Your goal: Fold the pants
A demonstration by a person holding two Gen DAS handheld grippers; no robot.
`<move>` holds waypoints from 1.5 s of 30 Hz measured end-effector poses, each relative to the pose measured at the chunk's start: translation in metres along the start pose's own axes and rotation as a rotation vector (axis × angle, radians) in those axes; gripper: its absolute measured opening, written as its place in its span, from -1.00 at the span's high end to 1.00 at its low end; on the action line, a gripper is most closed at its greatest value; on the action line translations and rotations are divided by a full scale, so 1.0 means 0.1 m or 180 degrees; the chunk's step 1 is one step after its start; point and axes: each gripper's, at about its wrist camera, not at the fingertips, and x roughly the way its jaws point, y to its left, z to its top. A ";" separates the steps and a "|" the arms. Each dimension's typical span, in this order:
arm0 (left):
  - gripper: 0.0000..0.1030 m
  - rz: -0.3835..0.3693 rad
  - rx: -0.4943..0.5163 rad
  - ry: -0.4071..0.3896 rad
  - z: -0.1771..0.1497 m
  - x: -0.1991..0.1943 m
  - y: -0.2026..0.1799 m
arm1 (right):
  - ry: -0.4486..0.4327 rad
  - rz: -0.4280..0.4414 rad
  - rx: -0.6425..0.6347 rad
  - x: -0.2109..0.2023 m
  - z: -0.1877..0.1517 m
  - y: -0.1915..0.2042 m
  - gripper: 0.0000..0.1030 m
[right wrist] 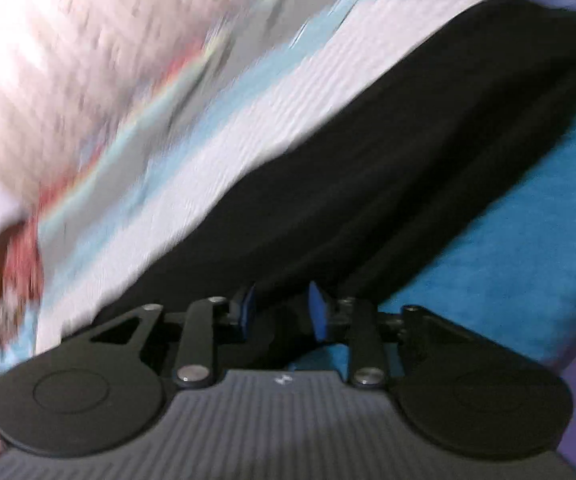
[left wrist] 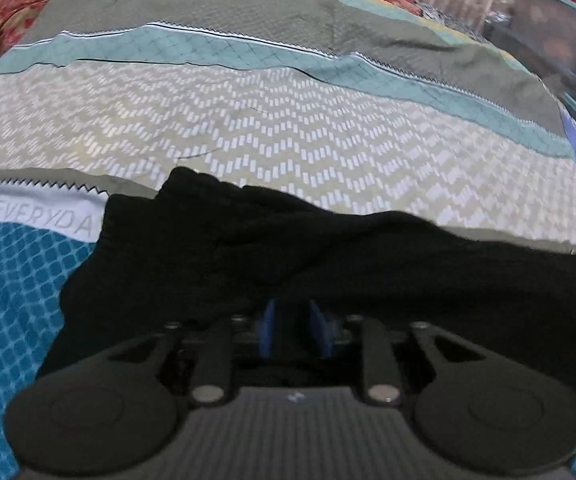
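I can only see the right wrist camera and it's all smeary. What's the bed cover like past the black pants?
Observer: In the left wrist view, a pale band with white zigzag dashes lies just beyond the black pants.
Operator: Are there any words on it?
Observer: Yes, a white strip to the left of the pants shows the letters EVERYDA.
Operator: Where's the other gripper?
Observer: The left gripper sits over the pants, its blue pads apart.

black pants (right wrist: pixel 388 168), teal bedspread (right wrist: pixel 508 280), tool (right wrist: pixel 282 316) parted
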 end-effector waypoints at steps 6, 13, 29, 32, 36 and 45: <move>0.38 -0.0204 0.0334 -0.0107 0.06 -0.21 -0.65 | -0.0947 -0.0379 0.0719 -0.48 0.19 -0.74 -0.21; 0.31 -0.0641 0.0586 0.0360 -0.07 0.12 -1.38 | -0.1346 -0.0446 0.1096 -0.46 0.45 -1.30 -0.31; 0.02 -0.0476 0.0707 0.0541 -0.17 0.38 -1.56 | -0.1391 -0.0588 0.0979 -0.13 1.01 -1.71 0.30; 0.05 -0.0472 0.0754 0.0529 -0.18 0.35 -1.56 | -0.1345 -0.0585 0.0851 -0.17 1.06 -1.63 0.56; 0.18 -0.0537 0.0619 0.0516 -0.14 0.29 -1.45 | -0.1411 -0.0559 0.0397 -0.27 1.09 -1.27 0.63; 0.18 -0.0546 0.0225 0.0357 -0.06 0.01 -1.01 | -0.1093 -0.0110 -0.1544 -0.30 0.53 0.08 0.67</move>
